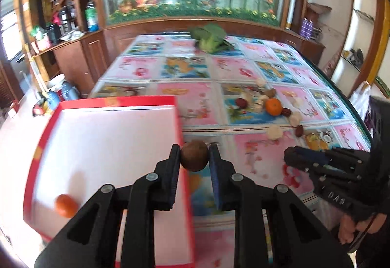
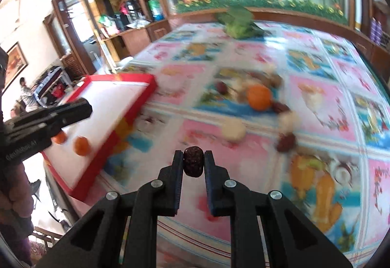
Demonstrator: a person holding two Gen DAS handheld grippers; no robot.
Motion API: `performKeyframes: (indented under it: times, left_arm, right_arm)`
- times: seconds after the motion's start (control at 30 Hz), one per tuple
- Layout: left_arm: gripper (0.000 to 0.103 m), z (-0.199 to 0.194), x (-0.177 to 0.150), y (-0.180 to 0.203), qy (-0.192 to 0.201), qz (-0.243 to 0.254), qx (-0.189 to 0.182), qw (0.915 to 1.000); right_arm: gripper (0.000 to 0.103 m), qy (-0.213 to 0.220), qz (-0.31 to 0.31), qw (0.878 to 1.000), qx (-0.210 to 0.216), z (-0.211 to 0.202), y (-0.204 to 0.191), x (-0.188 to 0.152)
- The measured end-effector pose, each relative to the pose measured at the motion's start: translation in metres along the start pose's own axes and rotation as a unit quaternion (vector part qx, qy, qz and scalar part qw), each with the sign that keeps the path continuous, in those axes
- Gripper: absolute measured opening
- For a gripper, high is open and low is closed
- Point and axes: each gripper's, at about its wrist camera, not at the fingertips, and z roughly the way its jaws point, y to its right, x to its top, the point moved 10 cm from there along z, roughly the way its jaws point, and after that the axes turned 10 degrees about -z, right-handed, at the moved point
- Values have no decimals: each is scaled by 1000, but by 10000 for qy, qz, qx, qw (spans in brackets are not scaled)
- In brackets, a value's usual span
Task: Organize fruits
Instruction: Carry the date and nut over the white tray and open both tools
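Starting on the left: a shallow red-rimmed white cardboard tray [image 1: 107, 136] sits on the counter [image 1: 185, 68], which has a glossy cloth of pink and blue fruit squares on it. One small orange tangerine [image 1: 65, 205] lies in the tray's near corner in the left view; the right view shows two tangerines in there, one half hidden behind the other tool.

The left gripper [image 1: 194, 157] has its black fingers [image 1: 174, 158] closed on a round brown fruit with a rough skin [image 1: 194, 156], held right over the tray's right-hand rim.

Further right, a loose pile lies on the cloth: a bigger orange mandarin [image 1: 273, 106], a few dark red dried dates [image 1: 241, 102], some pale cream lumps [image 1: 275, 132] I can't identify, plus a brown nut-like thing [image 1: 270, 92]. It's a bit blurry out there. At the far end of the counter there's a green leafy head of broccoli [image 1: 210, 39].

The right gripper [image 2: 193, 162] is pinching a wrinkly dark red date [image 2: 193, 162] between its fingertips, up off the cloth, near the pile and right of the tray.
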Motion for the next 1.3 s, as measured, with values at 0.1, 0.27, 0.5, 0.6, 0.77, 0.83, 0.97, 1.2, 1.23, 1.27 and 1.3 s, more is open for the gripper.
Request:
performKeyframes:
  times: [0.1, 0.27, 0.5, 0.6, 0.77, 0.83, 0.97, 1.2, 1.23, 1.27, 1.3]
  left_arm:
    - [25, -10, 4, -29, 177, -157, 276, 9993]
    - [25, -12, 9, -66, 350, -335, 708, 9963]
    - [25, -2, 1, -95, 277, -509, 966, 9936]
    - [25, -1, -2, -104, 256, -564, 1023, 9928]
    - [25, 4, -6, -117, 209, -617, 1149, 9912]
    - [25, 6, -7, -121, 175, -662, 1181, 9906]
    - [25, 9, -12, -129, 114, -684, 1285, 9893]
    - [25, 19, -20, -136, -46, -715, 1399, 9876]
    - [25, 20, -21, -136, -48, -701, 1434, 9872]
    - [26, 20, -21, -137, -53, -700, 1455, 9869]
    - [26, 21, -22, -138, -74, -702, 1474, 9865]
  right_arm:
    - [15, 173, -163, 9995, 196, 2, -27, 20]
    - [15, 310, -380, 9976, 487, 19, -71, 47]
    - [15, 203, -483, 9958, 749, 51, -109, 68]
    - [15, 164, -546, 9958, 722, 60, -118, 70]
    - [15, 18, -588, 9958, 708, 74, -128, 69]
    - [15, -25, -637, 9958, 663, 79, -130, 67]
    - [15, -170, -656, 9955, 655, 89, -133, 61]
    - [15, -433, -622, 9949, 673, 100, -134, 48]
    - [15, -457, -636, 9947, 664, 101, -135, 47]
    - [15, -499, -654, 9944, 665, 102, -135, 45]
    - [15, -549, -667, 9940, 670, 103, -136, 44]
